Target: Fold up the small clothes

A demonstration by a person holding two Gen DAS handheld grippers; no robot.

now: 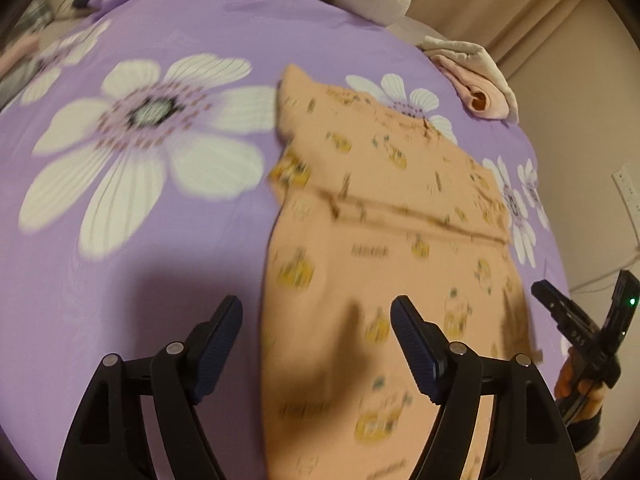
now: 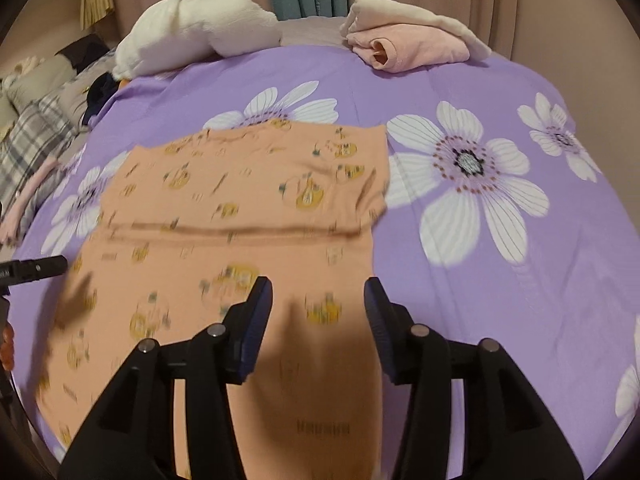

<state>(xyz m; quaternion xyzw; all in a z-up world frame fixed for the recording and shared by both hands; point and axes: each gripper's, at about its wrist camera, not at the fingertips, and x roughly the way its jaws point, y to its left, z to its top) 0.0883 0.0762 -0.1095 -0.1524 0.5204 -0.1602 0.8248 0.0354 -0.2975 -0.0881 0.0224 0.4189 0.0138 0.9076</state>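
Observation:
A small orange garment (image 1: pixel 380 240) with yellow prints lies flat on the purple flowered bedsheet (image 1: pixel 120 260), with a horizontal fold line across its middle. It also shows in the right wrist view (image 2: pixel 240 248). My left gripper (image 1: pixel 316 308) is open and empty, hovering over the garment's near left edge. My right gripper (image 2: pixel 318 292) is open and empty above the garment's near right part. The right gripper also appears at the right edge of the left wrist view (image 1: pixel 576 320). The left gripper's tip shows at the left edge of the right wrist view (image 2: pixel 36 270).
A folded pink and cream pile of clothes (image 2: pixel 408 46) lies at the far edge of the bed. A white fluffy blanket (image 2: pixel 192 28) sits behind. Dark clothes (image 2: pixel 102 90) and plaid bedding (image 2: pixel 36 136) lie at the far left. Curtains hang beyond the bed.

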